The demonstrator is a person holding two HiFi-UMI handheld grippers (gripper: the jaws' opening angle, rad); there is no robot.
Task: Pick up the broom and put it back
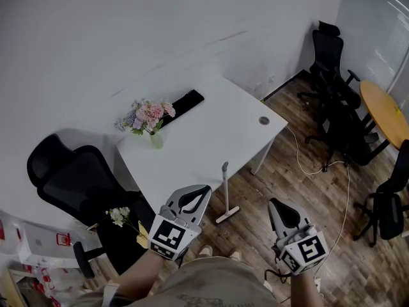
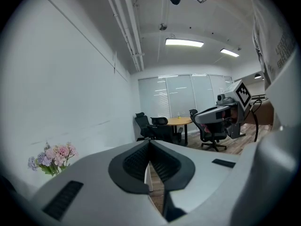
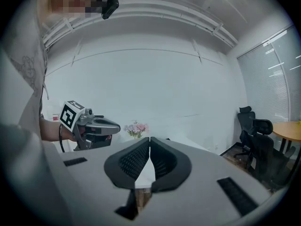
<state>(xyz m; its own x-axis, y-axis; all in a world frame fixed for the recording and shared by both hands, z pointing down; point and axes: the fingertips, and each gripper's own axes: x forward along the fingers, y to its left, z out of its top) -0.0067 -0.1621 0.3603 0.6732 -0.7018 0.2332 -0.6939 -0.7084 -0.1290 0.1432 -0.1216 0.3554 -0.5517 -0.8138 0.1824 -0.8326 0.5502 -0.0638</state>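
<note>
The broom [image 1: 225,193] has a pale handle and a small pale head; it stands on the wood floor with its handle leaning on the front edge of the white table [image 1: 211,133]. My left gripper [image 1: 204,190] hangs low, just left of the broom and apart from it, jaws shut on nothing. My right gripper [image 1: 274,203] is to the right of the broom, also shut and empty. In the left gripper view the left gripper [image 2: 149,143] has its tips touching. The right gripper view shows the right gripper [image 3: 149,141] closed tip to tip, with the table behind it.
A vase of pink flowers [image 1: 151,118], a black flat item [image 1: 181,103] and a small round disc [image 1: 264,120] are on the table. A black office chair [image 1: 73,181] stands at left. More black chairs [image 1: 332,75] and a round wooden table [image 1: 385,112] are at right. A cable [image 1: 305,165] trails on the floor.
</note>
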